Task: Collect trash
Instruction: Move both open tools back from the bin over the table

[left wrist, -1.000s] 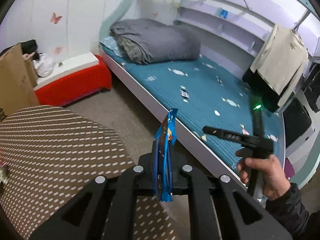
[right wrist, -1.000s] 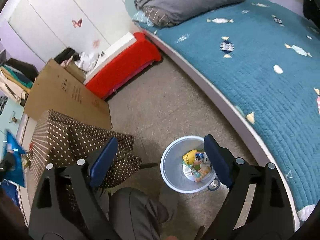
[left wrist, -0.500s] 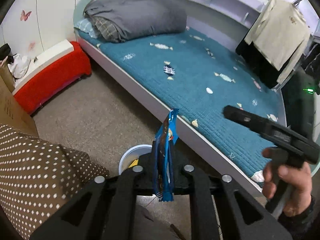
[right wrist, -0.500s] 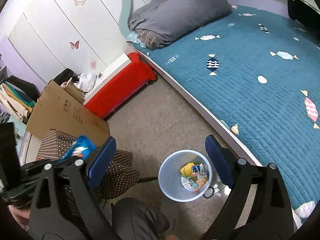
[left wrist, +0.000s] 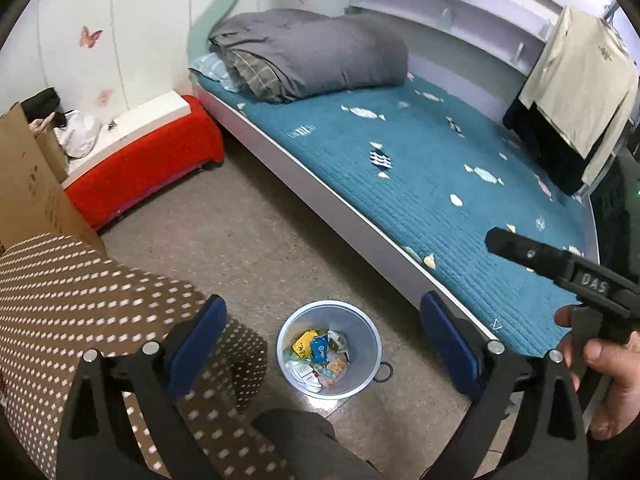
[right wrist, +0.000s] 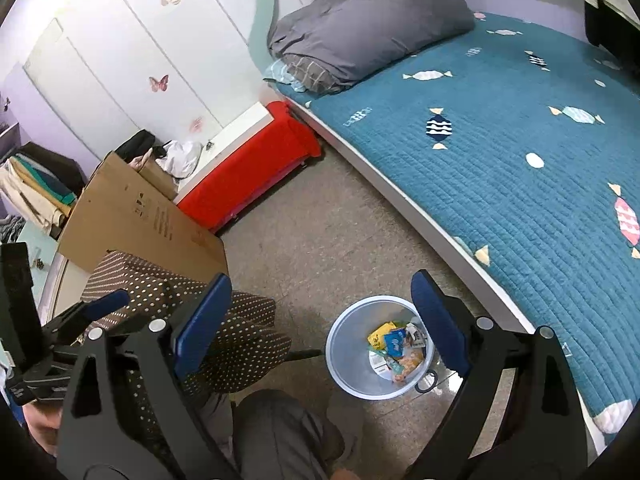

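A pale round bin (left wrist: 285,326) stands on the floor by the bed, holding several wrappers. A blue wrapper (left wrist: 320,346) lies on top of them, also seen in the right wrist view as the blue wrapper (right wrist: 394,340). My left gripper (left wrist: 322,310) hangs above the bin with its jaws opening wide and nothing between them. My right gripper (right wrist: 320,284) is open and empty, above and left of the bin (right wrist: 335,342). Each gripper shows in the other's view: the right gripper (left wrist: 560,268) held by a hand, the left gripper (right wrist: 80,314) at the far left.
A bed with a teal quilt (left wrist: 420,168) and a grey duvet (left wrist: 316,52) runs along the right. A red bench (left wrist: 144,164), a cardboard box (right wrist: 132,216) and a brown dotted tablecloth (left wrist: 72,300) stand at the left. The person's knee (left wrist: 296,436) is just below the bin.
The left gripper swung from over the dotted table to above the bin, opened and let go of the blue wrapper, which now lies in the bin. The right gripper rose a little.
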Motion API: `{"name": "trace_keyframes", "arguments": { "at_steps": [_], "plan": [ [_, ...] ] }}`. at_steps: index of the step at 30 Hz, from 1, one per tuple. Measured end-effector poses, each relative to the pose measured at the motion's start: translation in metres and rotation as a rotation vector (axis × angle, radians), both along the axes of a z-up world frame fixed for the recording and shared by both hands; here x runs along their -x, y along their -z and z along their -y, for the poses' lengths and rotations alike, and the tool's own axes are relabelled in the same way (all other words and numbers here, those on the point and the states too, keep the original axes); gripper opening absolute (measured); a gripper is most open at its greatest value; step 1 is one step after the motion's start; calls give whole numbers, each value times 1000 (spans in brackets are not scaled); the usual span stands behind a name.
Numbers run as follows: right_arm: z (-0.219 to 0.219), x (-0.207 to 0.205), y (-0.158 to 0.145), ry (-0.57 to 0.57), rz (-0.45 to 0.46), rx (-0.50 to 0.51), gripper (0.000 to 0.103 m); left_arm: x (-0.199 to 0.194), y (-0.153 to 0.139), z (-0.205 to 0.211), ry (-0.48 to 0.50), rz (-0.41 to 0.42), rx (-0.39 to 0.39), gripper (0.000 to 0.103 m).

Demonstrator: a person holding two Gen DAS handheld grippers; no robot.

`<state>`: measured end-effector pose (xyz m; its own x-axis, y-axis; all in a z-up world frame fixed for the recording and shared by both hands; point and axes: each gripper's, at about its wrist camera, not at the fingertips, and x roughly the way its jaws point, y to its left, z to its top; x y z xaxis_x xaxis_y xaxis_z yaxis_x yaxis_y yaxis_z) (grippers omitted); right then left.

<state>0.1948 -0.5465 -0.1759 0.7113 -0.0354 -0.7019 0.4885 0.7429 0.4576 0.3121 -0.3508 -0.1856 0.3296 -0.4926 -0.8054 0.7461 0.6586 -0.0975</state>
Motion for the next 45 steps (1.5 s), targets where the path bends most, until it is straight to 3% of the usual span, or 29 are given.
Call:
{"name": "trace_keyframes", "arguments": {
  "at_steps": [10, 23, 35, 45],
  "plan": [
    [-34, -15, -27, -63, 33, 39, 91, 14, -33, -51, -61, 57, 62, 96],
    [-92, -41, -61, -195, 78, 76, 92, 27, -68, -137, -220, 140, 123, 97],
    [-169, -79, -78, -387, 78, 134, 92, 33, -72, -234, -425, 200, 114, 97],
    [-275, -126, -79, -630, 56, 212, 92, 35, -61, -321, -622, 204, 111, 97]
  ]
}}
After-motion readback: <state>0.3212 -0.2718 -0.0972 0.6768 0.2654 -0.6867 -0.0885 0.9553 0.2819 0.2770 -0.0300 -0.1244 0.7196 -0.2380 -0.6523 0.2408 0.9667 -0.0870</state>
